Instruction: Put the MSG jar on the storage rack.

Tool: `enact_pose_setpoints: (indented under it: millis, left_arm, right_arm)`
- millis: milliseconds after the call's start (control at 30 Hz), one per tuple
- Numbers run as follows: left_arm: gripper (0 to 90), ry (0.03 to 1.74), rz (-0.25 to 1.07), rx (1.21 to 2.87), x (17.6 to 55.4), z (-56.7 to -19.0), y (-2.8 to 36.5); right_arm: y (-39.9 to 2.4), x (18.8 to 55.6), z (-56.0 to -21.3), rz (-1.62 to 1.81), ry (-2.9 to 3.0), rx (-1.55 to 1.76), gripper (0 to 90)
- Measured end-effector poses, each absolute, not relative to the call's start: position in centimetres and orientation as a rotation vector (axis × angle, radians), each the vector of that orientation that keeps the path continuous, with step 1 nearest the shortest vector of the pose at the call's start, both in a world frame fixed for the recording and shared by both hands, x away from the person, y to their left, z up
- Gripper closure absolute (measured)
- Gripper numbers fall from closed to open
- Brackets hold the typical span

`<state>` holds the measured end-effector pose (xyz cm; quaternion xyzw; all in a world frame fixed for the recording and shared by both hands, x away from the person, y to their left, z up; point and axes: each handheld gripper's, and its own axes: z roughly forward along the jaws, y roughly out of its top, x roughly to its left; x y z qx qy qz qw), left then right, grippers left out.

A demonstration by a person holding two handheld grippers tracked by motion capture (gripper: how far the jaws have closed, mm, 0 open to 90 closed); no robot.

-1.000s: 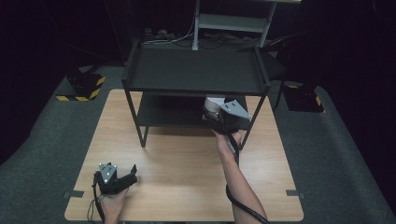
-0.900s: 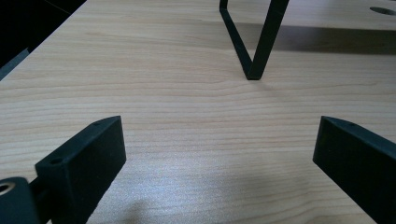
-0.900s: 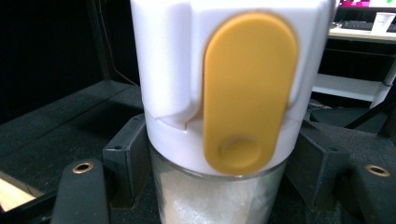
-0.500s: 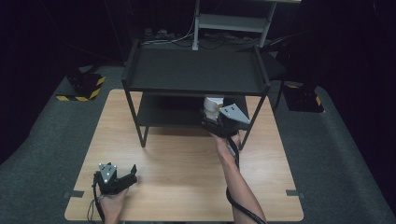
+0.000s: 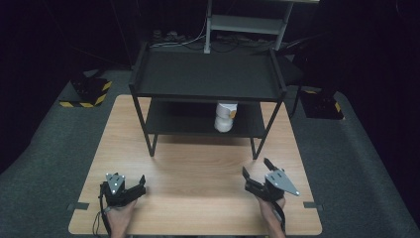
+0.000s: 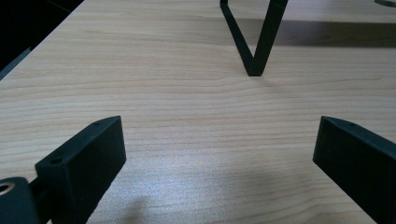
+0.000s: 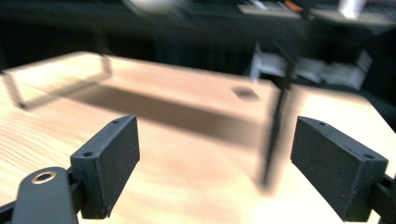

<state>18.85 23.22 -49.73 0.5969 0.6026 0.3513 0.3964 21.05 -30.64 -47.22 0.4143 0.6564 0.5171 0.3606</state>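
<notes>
We see both hands low at the near edge of the light wooden desk (image 5: 198,168), the left gripper (image 5: 130,190) and the right gripper (image 5: 256,174) each with jaws spread wide and holding nothing. A white plastic bottle (image 5: 225,117) stands upright on the lower shelf of the black metal two-tier rack (image 5: 208,94), well apart from both grippers.

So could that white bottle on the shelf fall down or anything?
Maybe. The white bottle stands near the front edge of the lower shelf, so a bump to the rack's leg could tip it out. Both grippers, left and right, rest open, so nothing holds it.
</notes>
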Motion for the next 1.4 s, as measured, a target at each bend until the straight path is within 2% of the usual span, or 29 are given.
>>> enact_pose_setpoints:
  millis: [167, 300, 1400]
  left_arm:
    - [2.7, 1.531, 0.891, 1.515, 18.9, -49.7, 23.2]
    - [2.7, 1.533, 0.894, 1.521, 18.9, -49.7, 23.1]
    - [2.7, 1.543, 0.898, 1.52, 18.7, -49.6, 22.9]
  right_arm:
    - [-33.7, 20.1, -50.0, 1.207, 1.662, 1.255, 14.0]
    - [-34.1, 19.9, -50.5, 1.204, 1.648, 1.265, 14.0]
    - [-33.4, 20.4, -50.2, 1.141, 1.67, 1.279, 14.5]
